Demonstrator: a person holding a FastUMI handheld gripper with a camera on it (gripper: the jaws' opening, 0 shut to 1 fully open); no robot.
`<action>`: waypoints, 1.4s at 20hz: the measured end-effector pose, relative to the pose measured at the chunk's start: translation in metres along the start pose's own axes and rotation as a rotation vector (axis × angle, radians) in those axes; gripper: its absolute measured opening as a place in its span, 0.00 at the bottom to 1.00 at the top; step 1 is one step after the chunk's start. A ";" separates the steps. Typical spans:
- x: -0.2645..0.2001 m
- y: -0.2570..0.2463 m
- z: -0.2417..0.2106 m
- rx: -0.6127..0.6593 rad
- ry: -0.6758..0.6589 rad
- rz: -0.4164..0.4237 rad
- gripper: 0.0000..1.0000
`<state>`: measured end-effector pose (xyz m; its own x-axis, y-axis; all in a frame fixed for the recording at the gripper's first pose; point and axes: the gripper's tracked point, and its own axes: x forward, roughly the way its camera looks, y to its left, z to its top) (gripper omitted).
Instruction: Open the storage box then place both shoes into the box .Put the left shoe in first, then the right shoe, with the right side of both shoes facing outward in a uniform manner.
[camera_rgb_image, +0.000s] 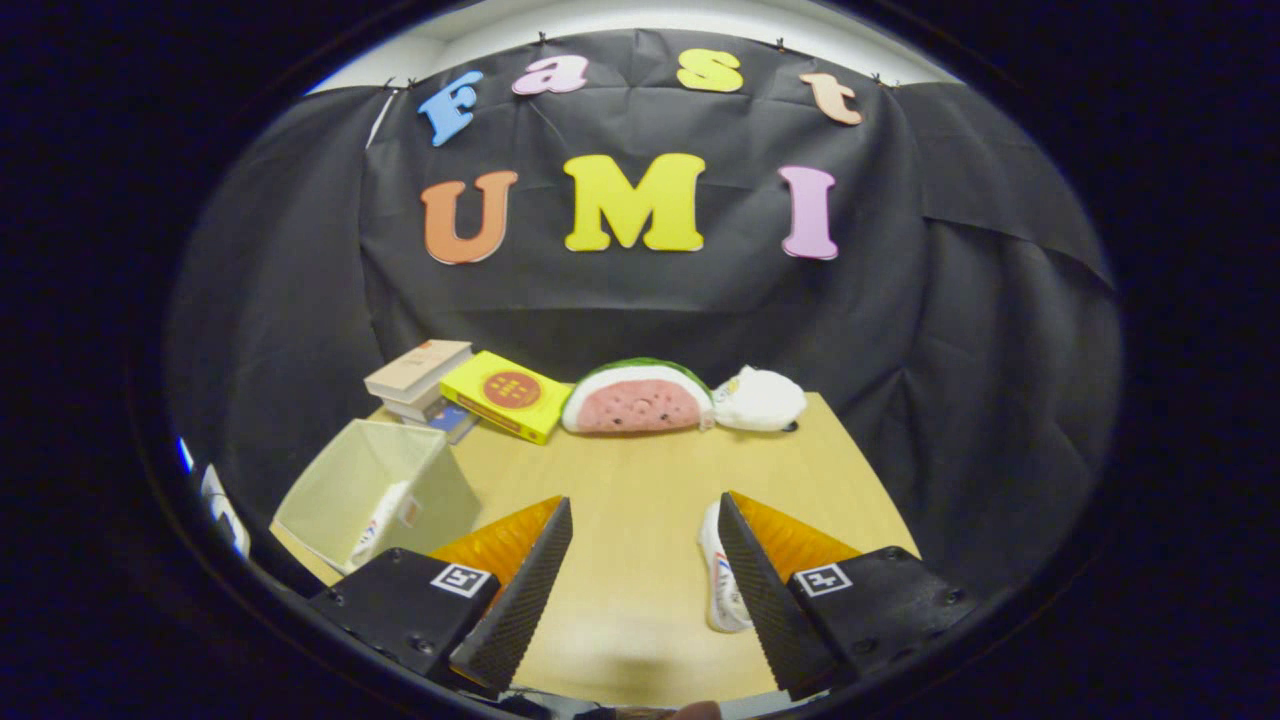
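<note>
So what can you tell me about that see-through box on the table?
The storage box looks like pale, translucent plastic with thin walls. It is open and sits tilted on the table's near left corner, beyond the open gripper's left finger. One white shoe lies inside against its wall. A stack of books stands behind it, apart from it.

Smooth wood-look table, translucent plastic storage box, plush cloth watermelon, ribbed tongs spread wide.
</note>
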<state>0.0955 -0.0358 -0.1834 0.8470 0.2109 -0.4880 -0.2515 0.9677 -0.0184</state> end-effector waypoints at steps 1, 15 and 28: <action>0.009 -0.021 -0.011 -0.013 0.022 -0.024 0.95; 0.131 -0.109 -0.148 -0.018 0.375 0.000 0.95; 0.171 -0.106 -0.160 0.120 0.630 0.085 0.89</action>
<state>0.1921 -0.1243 -0.4047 0.3801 0.2014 -0.9027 -0.2206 0.9676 0.1230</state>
